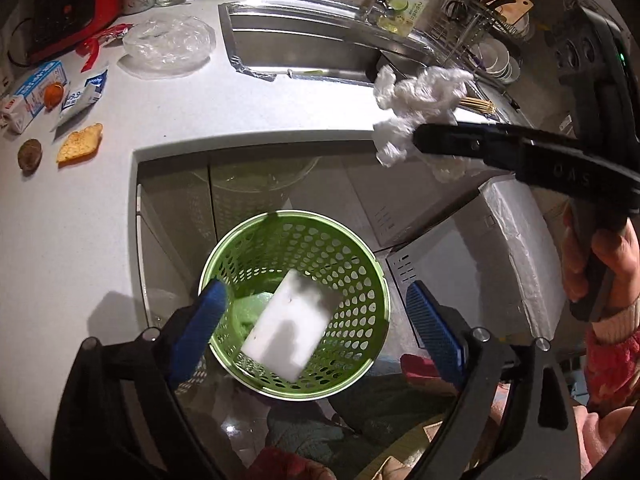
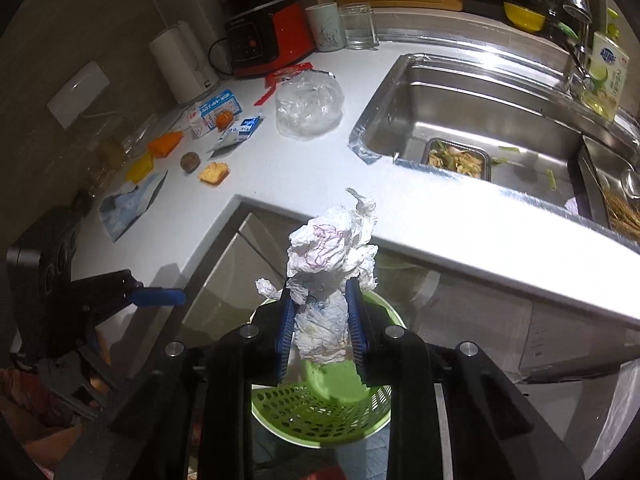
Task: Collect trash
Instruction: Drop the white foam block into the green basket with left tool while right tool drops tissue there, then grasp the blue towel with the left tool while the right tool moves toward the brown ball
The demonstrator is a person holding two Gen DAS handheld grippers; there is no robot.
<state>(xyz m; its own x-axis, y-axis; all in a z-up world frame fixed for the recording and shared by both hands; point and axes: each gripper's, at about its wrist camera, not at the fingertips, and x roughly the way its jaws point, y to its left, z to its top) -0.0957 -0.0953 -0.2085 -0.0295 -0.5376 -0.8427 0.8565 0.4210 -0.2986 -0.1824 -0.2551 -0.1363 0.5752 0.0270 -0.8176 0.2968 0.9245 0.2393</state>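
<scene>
One item lies in the green basket (image 1: 294,300) so far: a white foam block (image 1: 290,326) resting on its bottom. Your left gripper (image 1: 316,320) hangs directly above the basket with its blue fingers (image 1: 200,326) spread wide and nothing between them. Your right gripper (image 2: 320,328) has its fingers closed tight on a crumpled paper towel (image 2: 332,264); the wad stands up past the fingertips. In the right wrist view the basket (image 2: 320,416) sits straight below this gripper, while the left wrist view places the paper towel (image 1: 420,108) up near the counter edge, so judge it as close to the drop point but not yet released.

Most of the task remains. On the white counter (image 1: 192,116) you still have a clear plastic bag (image 1: 170,46), a red wrapper (image 1: 98,44), two small cartons (image 1: 38,90), a piece of toast (image 1: 80,142), a round brown item (image 1: 30,154) and orange packets (image 2: 164,144). Whether the food tray (image 2: 458,158) in the sink (image 2: 480,92) counts as trash cannot be told.
</scene>
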